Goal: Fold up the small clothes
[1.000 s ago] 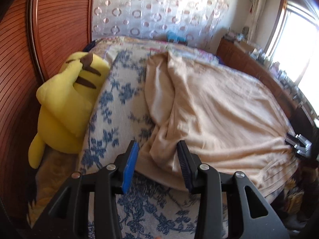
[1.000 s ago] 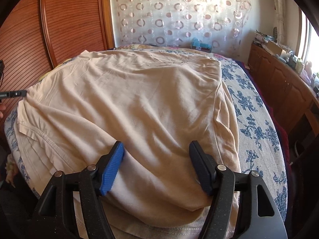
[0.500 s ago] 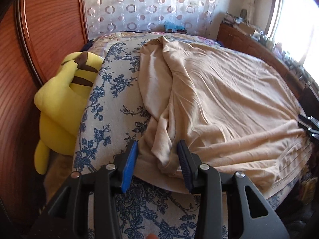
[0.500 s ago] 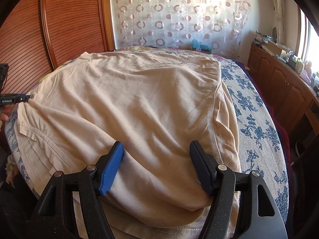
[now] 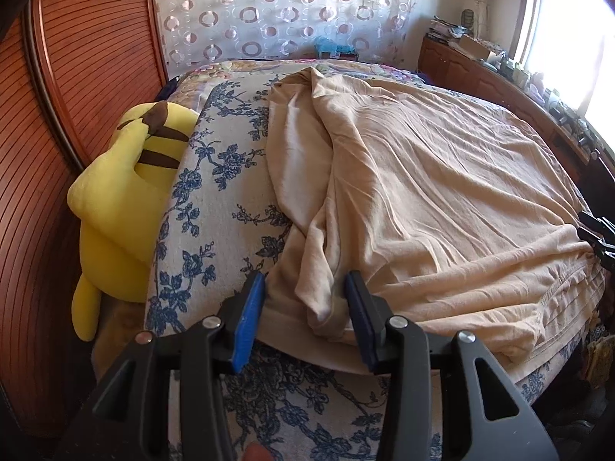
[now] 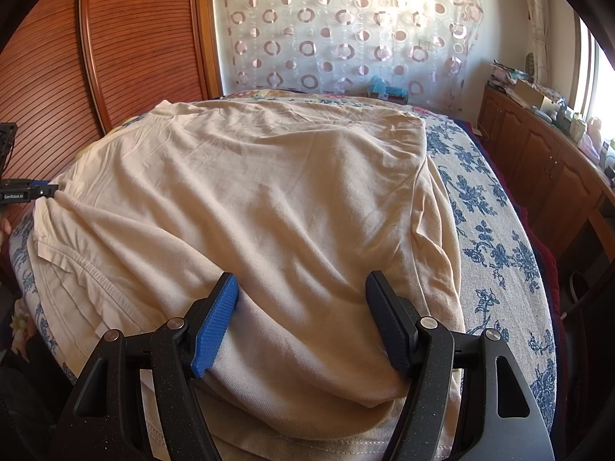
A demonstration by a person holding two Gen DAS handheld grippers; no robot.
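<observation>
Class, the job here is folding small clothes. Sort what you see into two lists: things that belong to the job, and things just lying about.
Belongs to the job:
beige shirt
left gripper
right gripper
bed, as work surface

Just lying about:
yellow plush toy
curtain
cabinet clutter

One small label, on the other gripper's side

From the right wrist view, at the far left edge, the left gripper [image 6: 29, 192] shows a black bar with tiny white lettering that looks like "GenRobot.AI"; the letters are very small, so the reading is unsure. Nothing else around the room carries words I can make out: the boxes and clutter on the wooden cabinet [image 6: 538, 146] are too small and blurred to read, and the same goes for the left wrist view, where no lettering shows at all.
</observation>
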